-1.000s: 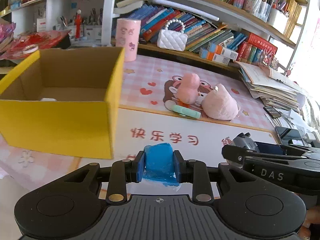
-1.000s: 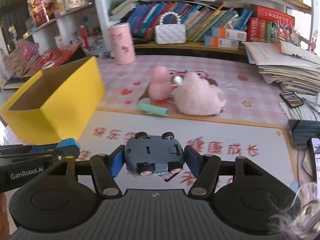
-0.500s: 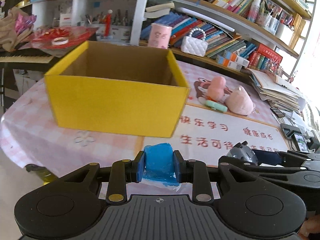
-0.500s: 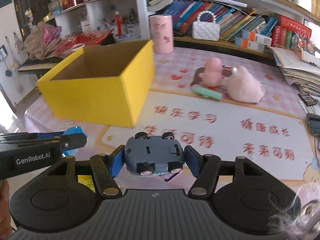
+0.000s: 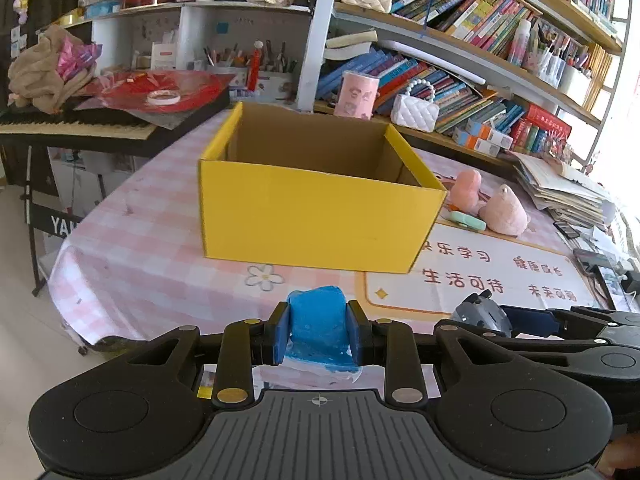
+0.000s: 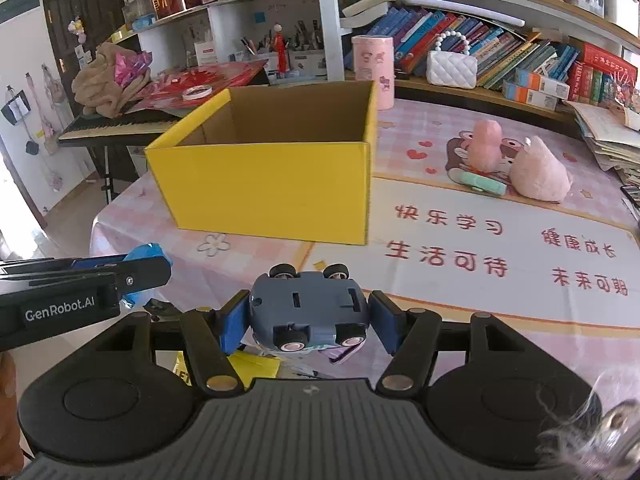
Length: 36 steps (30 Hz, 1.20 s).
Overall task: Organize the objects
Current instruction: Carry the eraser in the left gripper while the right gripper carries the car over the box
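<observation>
Bench point(image 5: 152, 248) under a pink checked cloth, ahead of and below the hand-held gripper point(image 5: 319, 334). Straight ahead on it, an open yellow cardboard box point(image 5: 316, 216), brown inside. To the right of the box, a printed mat point(image 6: 480, 248) with red characters and a cartoon picture. At the mat's far edge, a pink plush toy point(image 5: 466, 190) beside a second, rounder pink plush point(image 5: 505, 211), with a mint-green flat case point(image 5: 466, 220) lying just in front of them. Behind the box, a pink cylindrical tin point(image 5: 356, 94), upright. Far right, a sloping stack of papers and books point(image 5: 560, 188) and a dark phone point(image 5: 567, 229) near the edge.
</observation>
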Each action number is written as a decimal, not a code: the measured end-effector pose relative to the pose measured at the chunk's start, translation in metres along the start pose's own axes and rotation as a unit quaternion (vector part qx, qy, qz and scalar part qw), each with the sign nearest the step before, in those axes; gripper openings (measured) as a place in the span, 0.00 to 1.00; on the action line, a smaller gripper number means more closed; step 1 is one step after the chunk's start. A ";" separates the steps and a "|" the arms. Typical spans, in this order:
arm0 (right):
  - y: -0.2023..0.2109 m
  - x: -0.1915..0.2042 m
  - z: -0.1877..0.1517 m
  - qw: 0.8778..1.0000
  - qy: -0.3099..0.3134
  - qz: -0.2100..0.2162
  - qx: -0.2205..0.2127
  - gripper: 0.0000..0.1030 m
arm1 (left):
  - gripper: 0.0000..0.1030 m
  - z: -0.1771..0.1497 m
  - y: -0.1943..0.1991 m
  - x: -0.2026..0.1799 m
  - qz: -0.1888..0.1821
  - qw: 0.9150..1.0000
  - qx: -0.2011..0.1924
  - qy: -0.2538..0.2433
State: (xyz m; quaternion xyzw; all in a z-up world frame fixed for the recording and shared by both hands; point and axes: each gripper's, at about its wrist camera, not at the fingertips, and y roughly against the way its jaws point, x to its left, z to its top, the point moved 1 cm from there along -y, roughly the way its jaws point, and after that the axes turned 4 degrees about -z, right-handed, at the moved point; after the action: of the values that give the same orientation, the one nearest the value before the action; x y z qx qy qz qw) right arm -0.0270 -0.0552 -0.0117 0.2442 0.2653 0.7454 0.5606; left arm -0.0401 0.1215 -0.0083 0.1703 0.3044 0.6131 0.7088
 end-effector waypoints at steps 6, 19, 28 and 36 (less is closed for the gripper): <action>0.001 0.021 0.001 1.000 0.005 0.000 -0.005 0.59 | 0.27 0.002 0.008 0.015 -0.003 1.000 -0.009 0.000; 0.002 0.038 0.019 0.999 0.022 -0.013 -0.030 0.59 | 0.27 0.027 0.012 0.025 -0.015 0.999 -0.045 -0.008; -0.003 0.023 0.083 0.993 0.022 -0.017 -0.113 0.59 | 0.27 0.081 -0.007 0.014 -0.014 0.995 -0.096 -0.026; -0.054 0.012 0.140 0.992 0.031 -0.001 -0.120 0.59 | 0.27 0.118 -0.053 0.010 0.015 0.995 -0.096 -0.033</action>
State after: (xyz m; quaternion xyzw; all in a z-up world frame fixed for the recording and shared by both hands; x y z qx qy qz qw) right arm 0.1010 -0.0140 0.0567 0.1522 0.1916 0.7784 0.5782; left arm 0.0768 0.1364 0.0458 0.1265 0.2179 0.6439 0.7225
